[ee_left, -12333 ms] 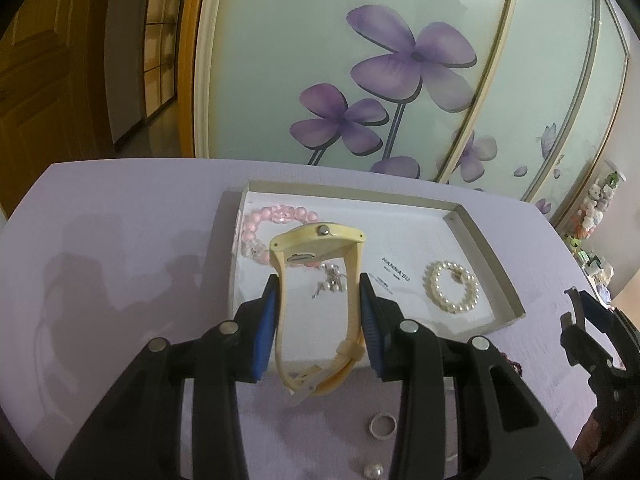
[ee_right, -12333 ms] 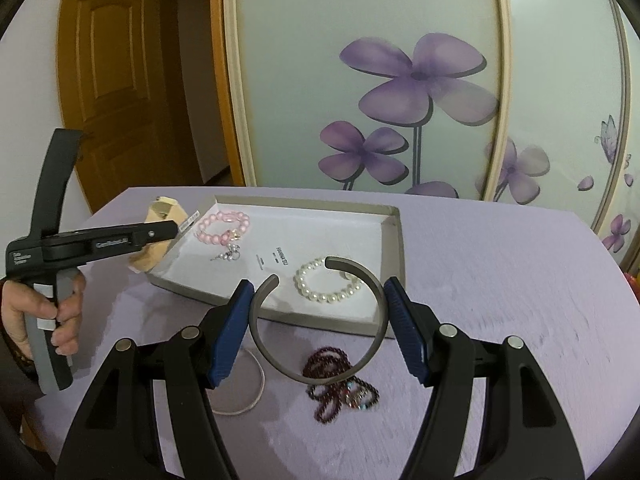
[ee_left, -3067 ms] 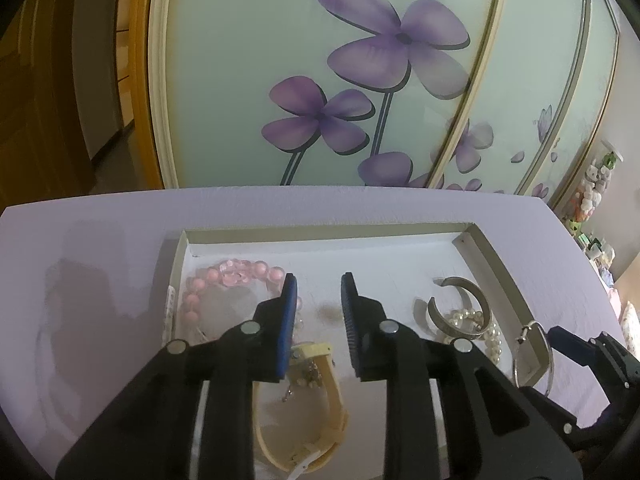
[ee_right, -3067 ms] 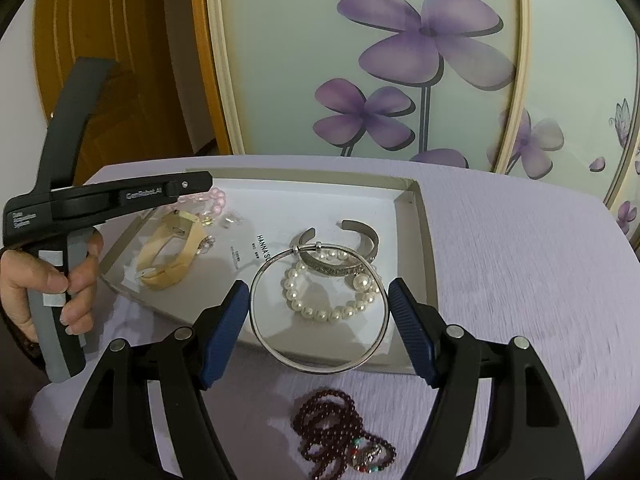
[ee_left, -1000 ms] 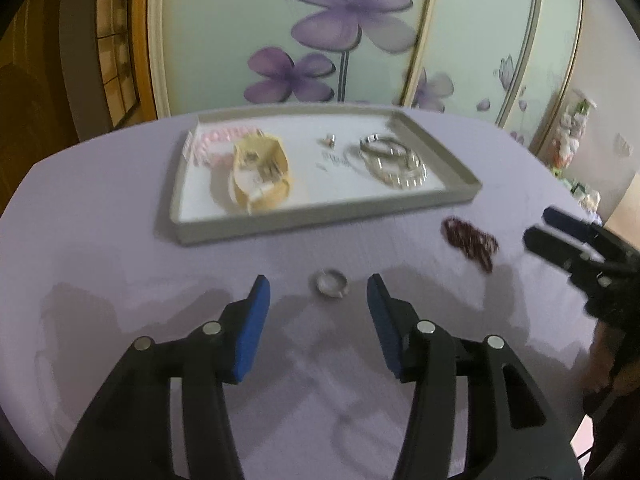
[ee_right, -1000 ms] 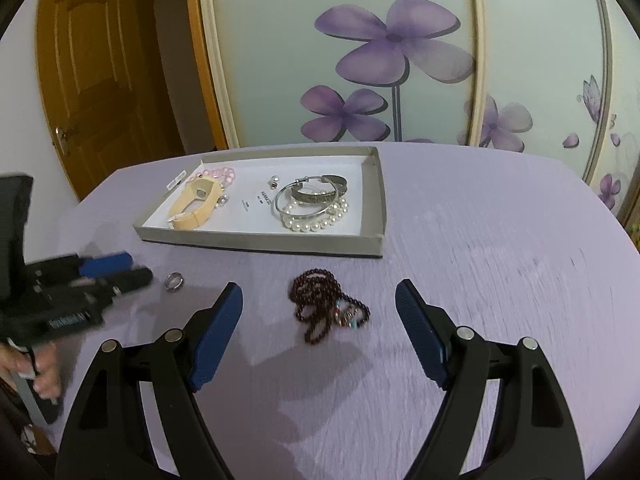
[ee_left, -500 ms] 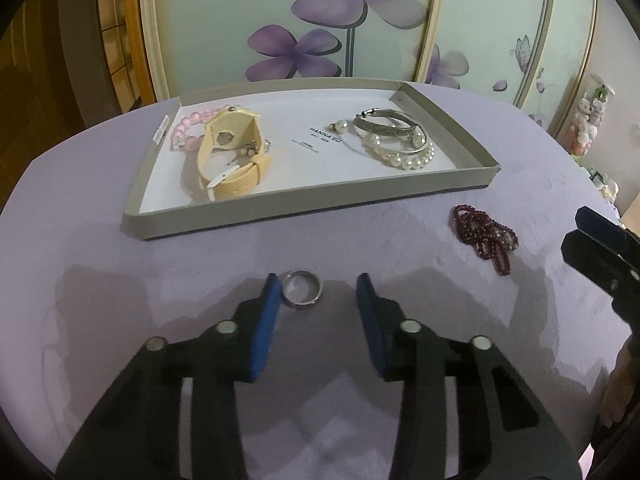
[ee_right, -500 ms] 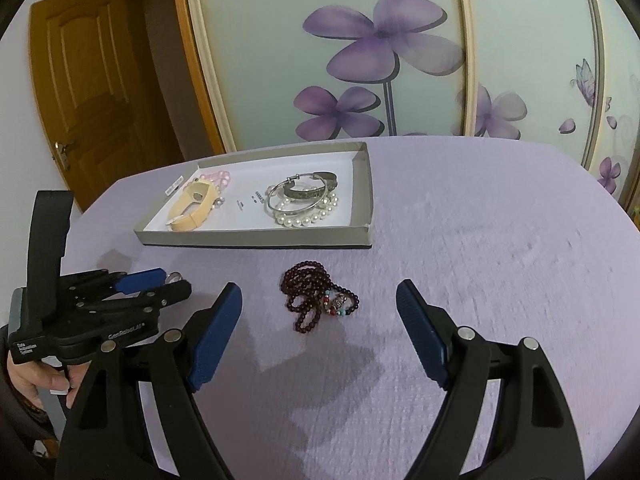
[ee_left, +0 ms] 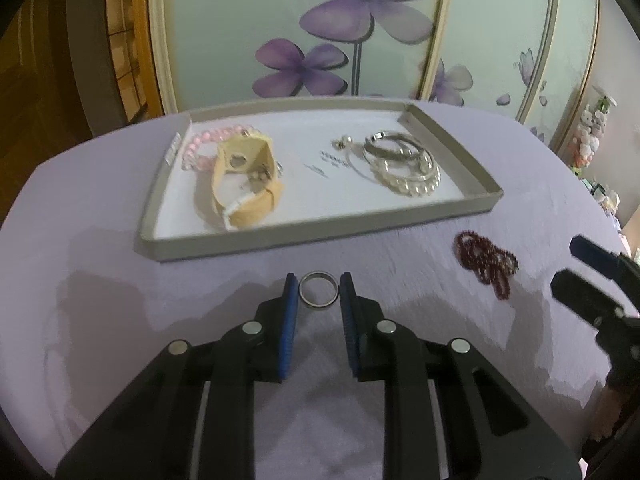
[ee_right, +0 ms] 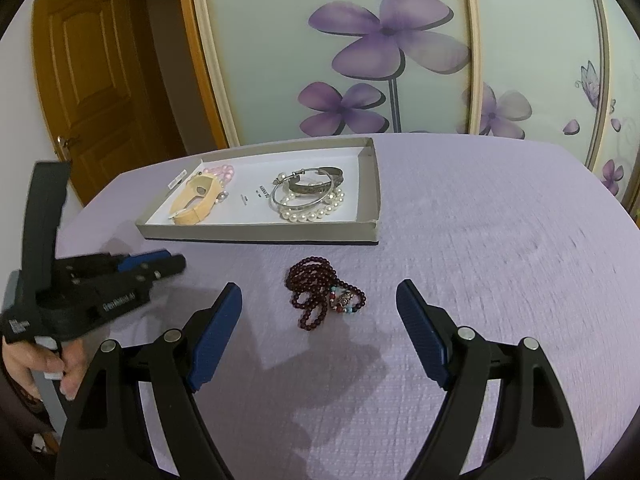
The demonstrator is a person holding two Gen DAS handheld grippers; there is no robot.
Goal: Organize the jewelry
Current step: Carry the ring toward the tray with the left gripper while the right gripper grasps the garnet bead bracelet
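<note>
- The bench [ee_right: 500, 240] was covered in a lilac textured cloth; behind it stood pale sliding panels printed with purple flowers [ee_right: 384, 40], and a brown wooden door [ee_right: 92, 80] at the left.
- The left tool [ee_left: 319, 292] had just been closing; its blue pads flanked a small silver metal ring [ee_left: 319, 289] lying on the cloth just in front of the tray, seemingly touching it, though blur hid firm contact.
- The right tool [ee_right: 319, 312] stood wide open and empty, a dark red bead bracelet [ee_right: 320, 294] on the cloth between its fingers.
- A shallow grey cardboard tray [ee_left: 320, 236] held a cream strap watch [ee_left: 246, 184], a pink bead bracelet [ee_left: 208, 140], silver bangles [ee_left: 396, 152] and a pearl bracelet [ee_left: 416, 186].
</note>
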